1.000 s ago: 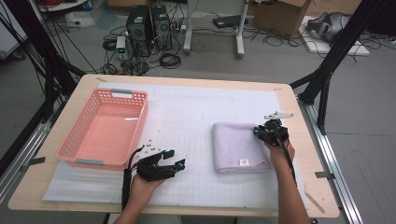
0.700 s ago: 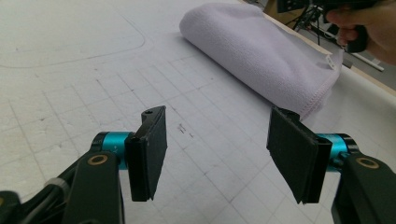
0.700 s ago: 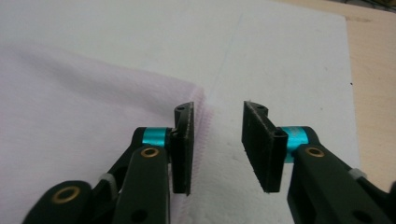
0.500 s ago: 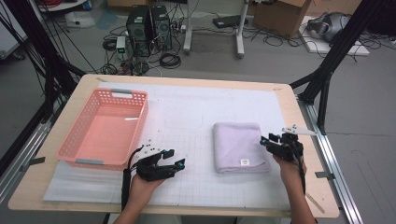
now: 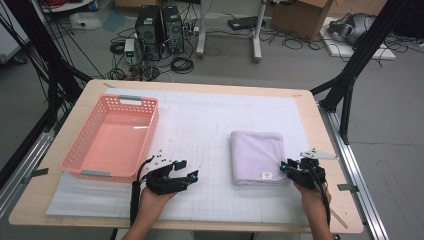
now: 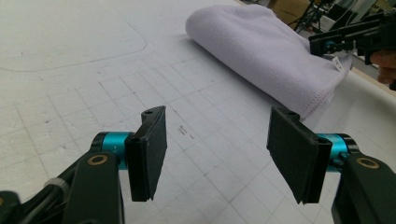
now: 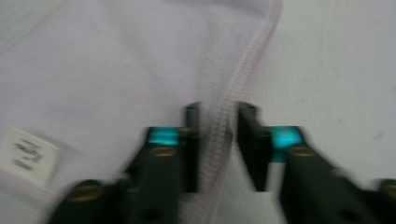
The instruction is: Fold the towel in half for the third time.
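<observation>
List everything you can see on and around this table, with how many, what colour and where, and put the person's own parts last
towel: one, pale lilac, folded, on the mat right of centre, white label near its front edge
basket: one, pink plastic, on the table's left side
mat: one, white with a grid, covering most of the table
table: one, light wood
computer towers: two, black, on the floor behind the table
cardboard box: one, brown, on the floor at the back right
left hand-held gripper: one, black, jaws wide apart over bare mat
right hand-held gripper: one, black, jaws narrow, straddling the towel's stitched edge, not visibly clamped
</observation>
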Tool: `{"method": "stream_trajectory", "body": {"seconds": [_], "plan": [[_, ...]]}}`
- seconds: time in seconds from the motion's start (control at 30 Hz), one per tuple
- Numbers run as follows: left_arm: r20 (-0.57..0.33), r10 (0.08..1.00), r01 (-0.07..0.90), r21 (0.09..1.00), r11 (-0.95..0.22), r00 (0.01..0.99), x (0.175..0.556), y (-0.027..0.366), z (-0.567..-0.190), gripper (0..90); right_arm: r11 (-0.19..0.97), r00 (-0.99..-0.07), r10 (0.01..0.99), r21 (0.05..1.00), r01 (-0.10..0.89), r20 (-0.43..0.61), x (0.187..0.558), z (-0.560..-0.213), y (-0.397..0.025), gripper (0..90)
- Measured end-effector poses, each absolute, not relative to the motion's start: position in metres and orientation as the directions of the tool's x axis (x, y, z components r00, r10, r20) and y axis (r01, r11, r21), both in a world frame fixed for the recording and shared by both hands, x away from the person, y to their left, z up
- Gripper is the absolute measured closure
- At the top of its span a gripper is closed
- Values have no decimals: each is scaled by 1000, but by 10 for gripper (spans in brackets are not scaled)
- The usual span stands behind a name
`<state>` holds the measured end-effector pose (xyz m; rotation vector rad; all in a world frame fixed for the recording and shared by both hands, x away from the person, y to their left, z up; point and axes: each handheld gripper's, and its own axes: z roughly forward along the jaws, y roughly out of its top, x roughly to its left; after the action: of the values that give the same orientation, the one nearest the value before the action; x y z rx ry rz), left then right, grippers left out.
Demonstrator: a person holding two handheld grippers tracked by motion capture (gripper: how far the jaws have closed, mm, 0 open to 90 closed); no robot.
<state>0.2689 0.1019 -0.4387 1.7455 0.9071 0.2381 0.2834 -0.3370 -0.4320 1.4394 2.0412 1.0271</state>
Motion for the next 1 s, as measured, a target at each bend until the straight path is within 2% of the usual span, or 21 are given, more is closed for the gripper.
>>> {"method": "stream_trajectory", "body": {"seconds": [0.03,0.2,0.27,0.37,0.53,0.6,0.73,0.87,1.0], "plan": [[-269,676,451,887,-105,686,269,102,-438,382,182,-370,927,796,577,56,280,-429,-339,569],[-273,678,447,890,-92,682,270,105,-437,377,217,-479,877,856,469,40,265,-421,-336,637],[-281,678,448,891,-80,680,271,106,-437,368,250,-523,851,844,475,42,263,-426,-332,657],[-285,671,442,894,-71,685,271,108,-436,364,308,-531,847,803,510,12,259,-439,-330,659],[-285,655,431,900,-68,700,271,108,-434,354,275,-526,850,829,487,27,241,-431,-349,639],[-276,639,421,903,-84,718,271,108,-434,354,241,-505,863,853,464,31,232,-425,-357,587],[-276,606,400,913,-77,746,271,105,-434,313,172,-458,887,889,425,47,217,-416,-377,424],[-202,605,317,944,-88,770,268,101,-434,264,137,-412,910,901,412,50,209,-415,-388,274],[-204,619,330,939,-94,758,267,100,-434,272,123,-387,920,900,419,55,210,-417,-393,249]]}}
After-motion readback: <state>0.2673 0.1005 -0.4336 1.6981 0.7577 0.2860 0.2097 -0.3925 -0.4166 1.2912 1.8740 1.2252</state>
